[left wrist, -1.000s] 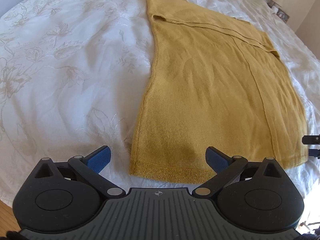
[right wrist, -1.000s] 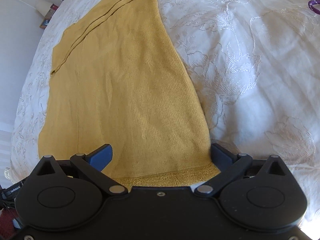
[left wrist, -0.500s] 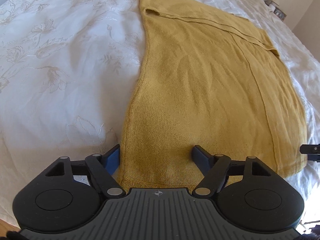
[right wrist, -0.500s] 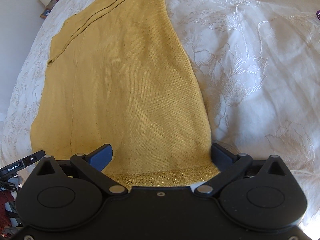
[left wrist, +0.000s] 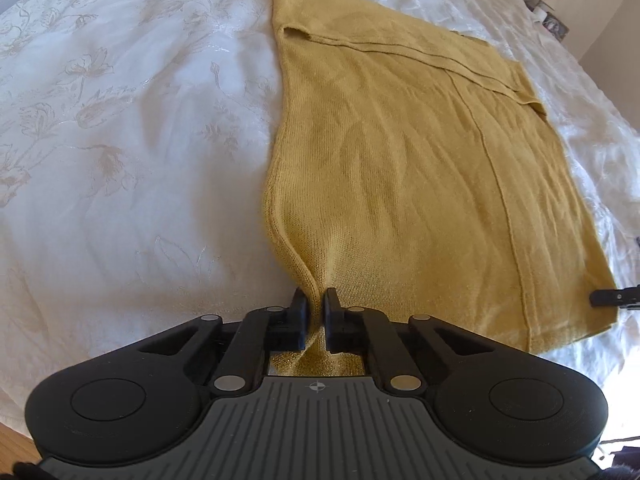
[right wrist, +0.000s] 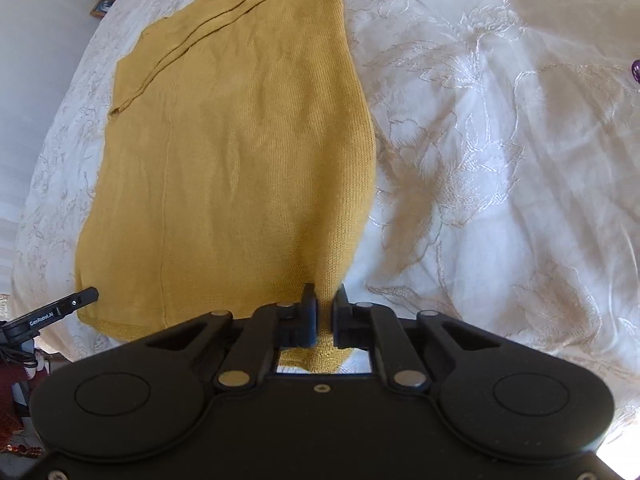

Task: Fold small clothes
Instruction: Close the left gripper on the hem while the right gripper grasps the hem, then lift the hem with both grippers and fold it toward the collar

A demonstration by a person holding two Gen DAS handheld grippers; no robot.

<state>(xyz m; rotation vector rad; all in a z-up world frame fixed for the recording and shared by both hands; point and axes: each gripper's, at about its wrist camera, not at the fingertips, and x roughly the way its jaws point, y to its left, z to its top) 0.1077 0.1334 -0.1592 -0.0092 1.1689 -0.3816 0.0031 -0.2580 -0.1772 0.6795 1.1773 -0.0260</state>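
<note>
A mustard-yellow knit top [left wrist: 400, 168] lies flat on a white embroidered bedspread [left wrist: 120, 160], sleeves folded in, hem nearest me. My left gripper [left wrist: 315, 300] is shut on the hem's left corner, and the cloth bunches between the fingers. In the right wrist view the same yellow top [right wrist: 248, 160] shows, and my right gripper [right wrist: 325, 294] is shut on the hem's right corner. Each gripper's tip shows in the other's view: the right gripper at the right edge [left wrist: 612, 298], the left gripper at the left edge [right wrist: 60, 310].
The bedspread [right wrist: 500, 160] spreads wide on both sides of the top. A lamp and small items [left wrist: 548, 4] stand at the far right beyond the bed. A purple object [right wrist: 635, 66] lies at the right edge. The wooden floor [left wrist: 12, 446] shows below the bed's near edge.
Both grippers went from wide open around the hem corners to shut on them. The cloth now bunches and lifts at both pinched corners.
</note>
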